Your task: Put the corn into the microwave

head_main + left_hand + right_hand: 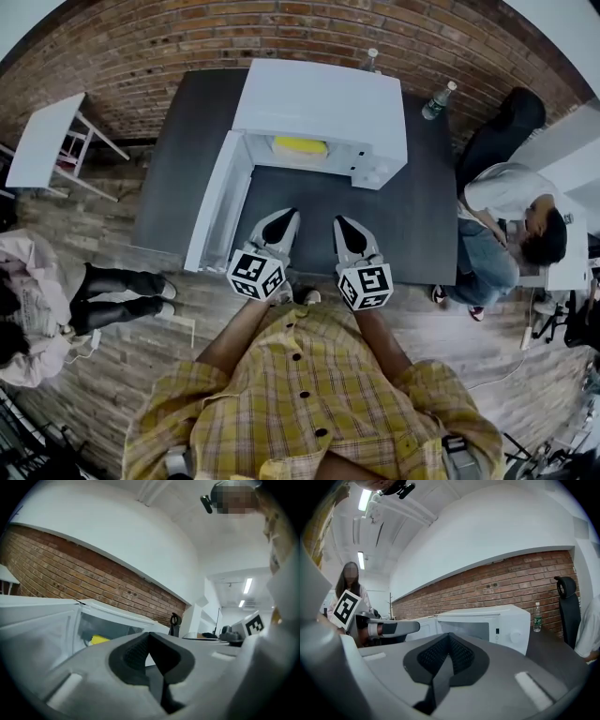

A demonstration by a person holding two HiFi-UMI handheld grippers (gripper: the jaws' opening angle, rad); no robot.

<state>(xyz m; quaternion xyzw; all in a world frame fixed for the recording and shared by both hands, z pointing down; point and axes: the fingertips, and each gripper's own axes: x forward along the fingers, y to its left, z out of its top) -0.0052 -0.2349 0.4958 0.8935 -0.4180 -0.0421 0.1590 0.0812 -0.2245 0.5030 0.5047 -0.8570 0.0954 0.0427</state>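
The yellow corn (300,145) lies inside the white microwave (323,103), whose door (214,204) stands swung open to the left. Through the left gripper view the corn (99,640) shows as a yellow patch in the cavity. My left gripper (284,219) hovers over the dark table in front of the opening, jaws shut and empty. My right gripper (345,228) hangs beside it, also shut with nothing held. In the right gripper view the microwave (487,625) stands ahead, with the left gripper (393,628) at the left.
The microwave sits on a dark table (422,216) against a brick wall. Two water bottles (437,99) stand behind and right of the microwave. One person sits at the right (511,220), another at the left (37,300). A small white table (47,141) stands at the far left.
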